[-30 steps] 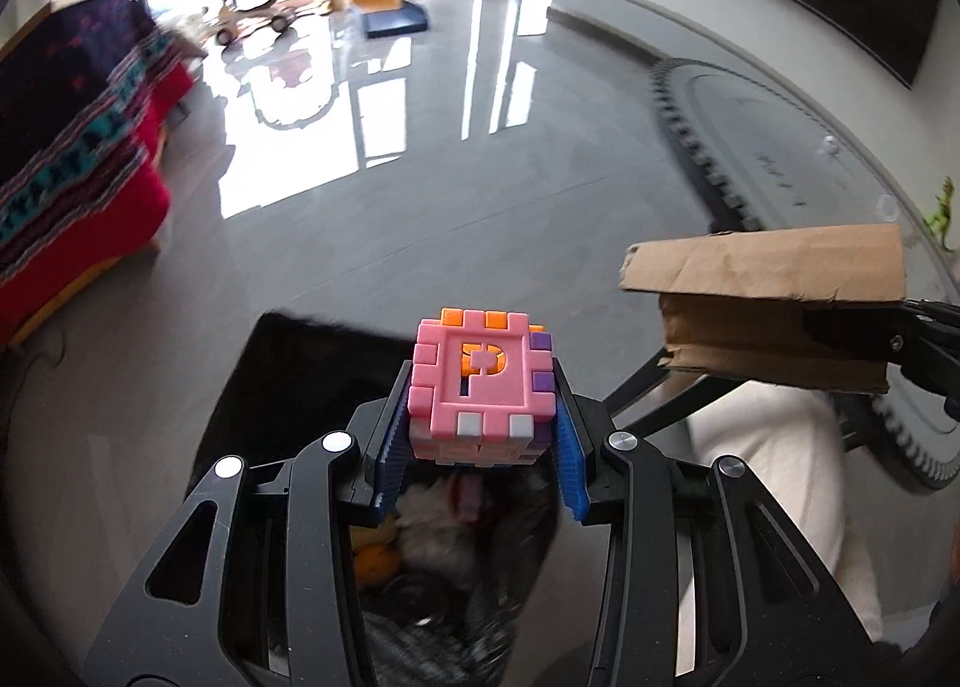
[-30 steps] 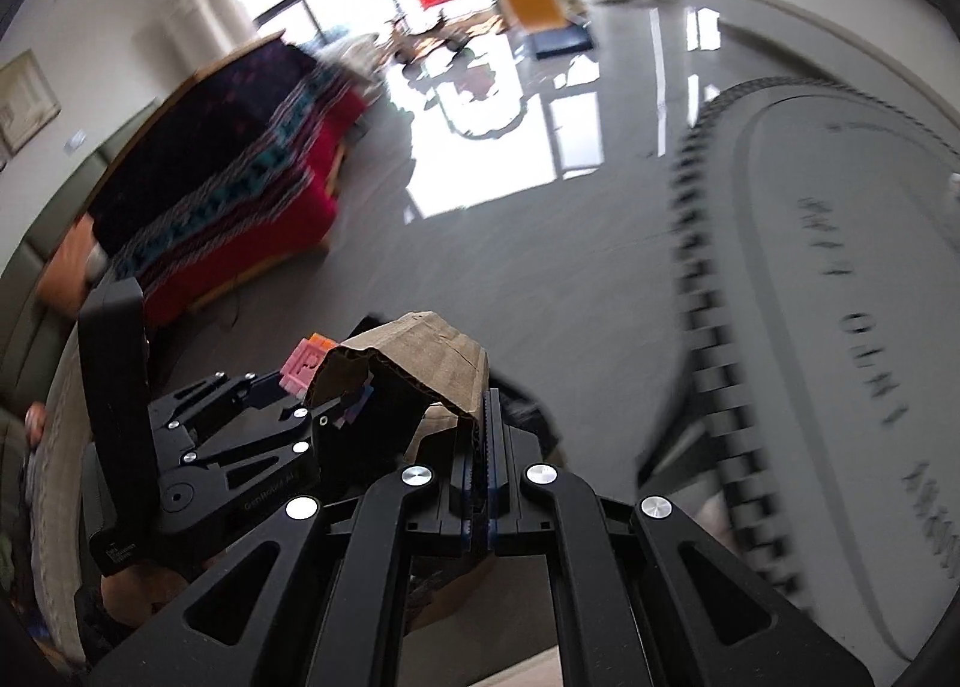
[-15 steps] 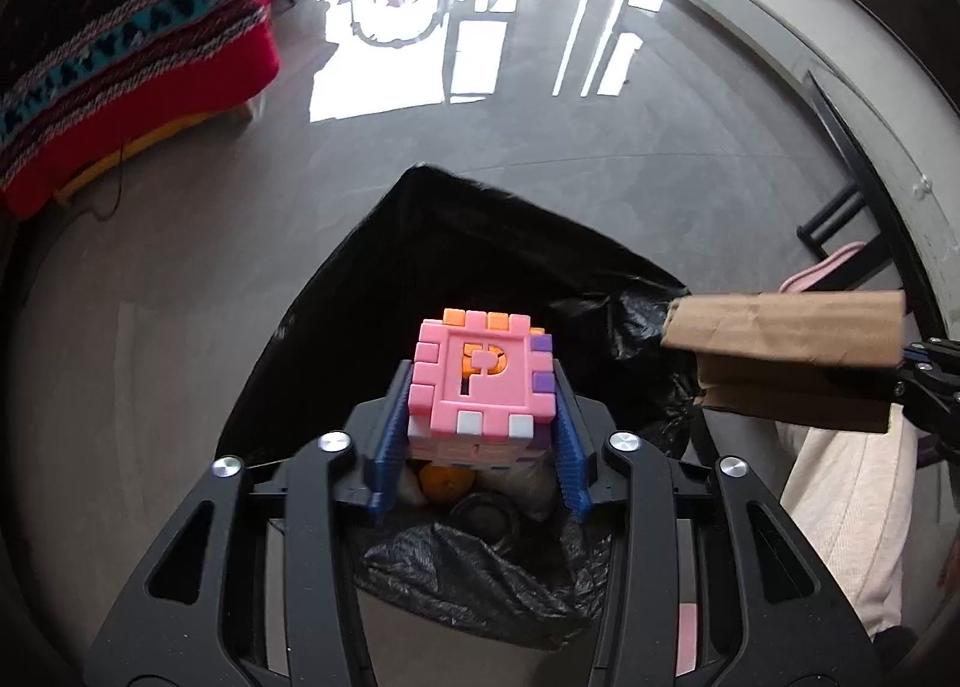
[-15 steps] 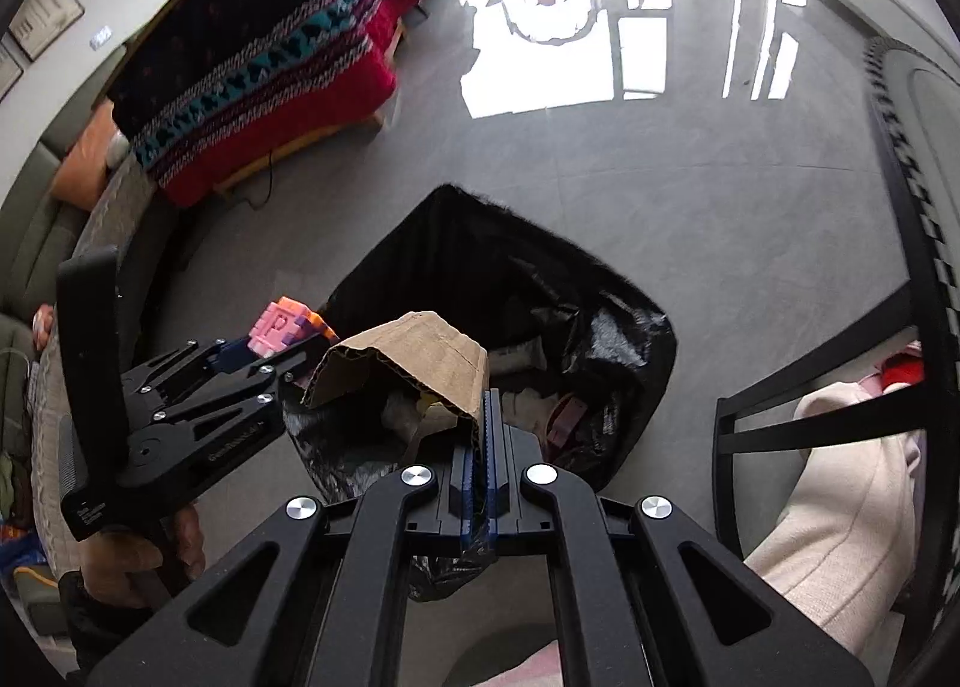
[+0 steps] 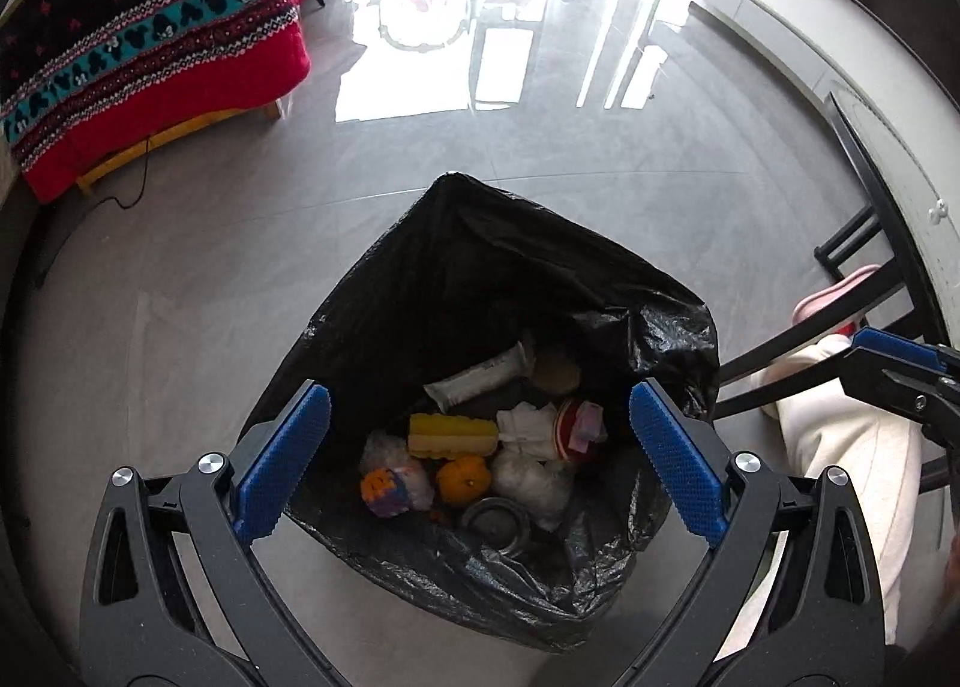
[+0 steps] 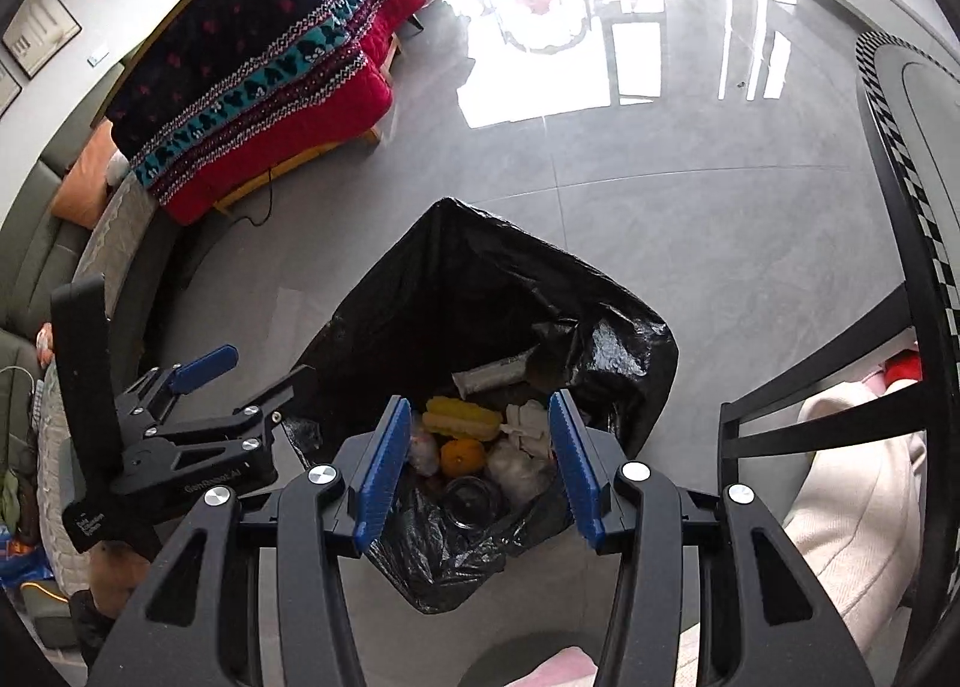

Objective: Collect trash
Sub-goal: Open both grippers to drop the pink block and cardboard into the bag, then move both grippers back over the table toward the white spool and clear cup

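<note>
A black trash bag [image 5: 480, 279] stands open on the grey floor, directly under both grippers. Inside lie several pieces of trash: a yellow sponge [image 5: 453, 435], an orange [image 5: 462, 480], white wrappers and a multicoloured block cube [image 5: 387, 486]. My left gripper [image 5: 477, 405] hangs over the bag's mouth, its jaws opening wide with nothing between them. My right gripper [image 6: 477, 405] is also over the bag [image 6: 480, 297], its jaws opening and empty. Each gripper shows in the other's view, the left gripper [image 6: 252, 372] on the left and the right gripper [image 5: 870, 366] on the right. I cannot make out the cardboard in the bag.
A black chair frame [image 6: 810, 387] and a person's cream trouser leg [image 5: 852, 447] stand just right of the bag. The round table's edge [image 6: 912, 195] curves along the right. A sofa with a red patterned blanket [image 6: 270, 75] is at the back left.
The left gripper opened and let go of the pink block cube. The right gripper opened and released the cardboard piece. Both grippers came down closer over the bag.
</note>
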Motion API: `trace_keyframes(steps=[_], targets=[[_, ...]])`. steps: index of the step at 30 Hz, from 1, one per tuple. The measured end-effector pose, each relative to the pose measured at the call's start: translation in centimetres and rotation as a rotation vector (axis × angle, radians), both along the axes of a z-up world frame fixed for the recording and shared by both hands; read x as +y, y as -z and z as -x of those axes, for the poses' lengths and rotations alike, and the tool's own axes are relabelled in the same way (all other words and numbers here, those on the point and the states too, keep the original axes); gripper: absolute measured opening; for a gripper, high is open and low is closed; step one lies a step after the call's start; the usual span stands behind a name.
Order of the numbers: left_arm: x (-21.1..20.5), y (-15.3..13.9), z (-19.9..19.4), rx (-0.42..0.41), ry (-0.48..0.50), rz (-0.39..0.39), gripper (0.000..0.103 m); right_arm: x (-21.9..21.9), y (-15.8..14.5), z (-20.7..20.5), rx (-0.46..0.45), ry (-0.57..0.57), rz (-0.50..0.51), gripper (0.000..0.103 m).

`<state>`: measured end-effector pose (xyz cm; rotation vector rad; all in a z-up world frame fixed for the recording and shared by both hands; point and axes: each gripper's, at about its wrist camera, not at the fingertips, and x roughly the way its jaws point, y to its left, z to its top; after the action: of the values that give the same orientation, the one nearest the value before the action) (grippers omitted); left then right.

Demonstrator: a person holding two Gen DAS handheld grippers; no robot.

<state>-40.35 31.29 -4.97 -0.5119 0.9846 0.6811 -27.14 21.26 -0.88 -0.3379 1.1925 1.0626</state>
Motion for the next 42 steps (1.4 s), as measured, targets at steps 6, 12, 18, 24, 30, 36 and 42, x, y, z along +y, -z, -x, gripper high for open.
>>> trace_keyframes(steps=[6,12,18,24,30,36,42], targets=[[-0.7,-0.3,-1.0,-0.003,0.026,0.008,0.097,-1.0,-0.5,-0.8,0.016,0.016,-0.029,0.050],[-2.3,-2.1,-4.0,-0.031,0.094,-0.005,0.097,-3.2,-1.7,-2.7,0.026,0.060,-0.079,0.050],[-4.9,-4.2,-8.3,-0.065,0.197,-0.023,0.097,-6.5,-3.5,-5.4,0.010,0.135,-0.121,0.050],[-8.1,-7.0,-13.7,-0.118,0.328,-0.030,0.097,-11.1,-5.7,-9.2,-0.031,0.241,-0.166,0.050],[-11.2,-8.7,-18.7,-0.127,0.433,-0.053,0.097,-16.0,-6.5,-13.8,-0.068,0.373,-0.170,0.052],[-14.8,-10.0,-24.2,-0.145,0.537,-0.045,0.097,-21.4,-6.8,-18.5,-0.094,0.512,-0.164,0.052],[-19.2,-10.9,-29.8,-0.143,0.650,-0.047,0.097,-27.0,-6.6,-22.9,-0.118,0.657,-0.137,0.052]])
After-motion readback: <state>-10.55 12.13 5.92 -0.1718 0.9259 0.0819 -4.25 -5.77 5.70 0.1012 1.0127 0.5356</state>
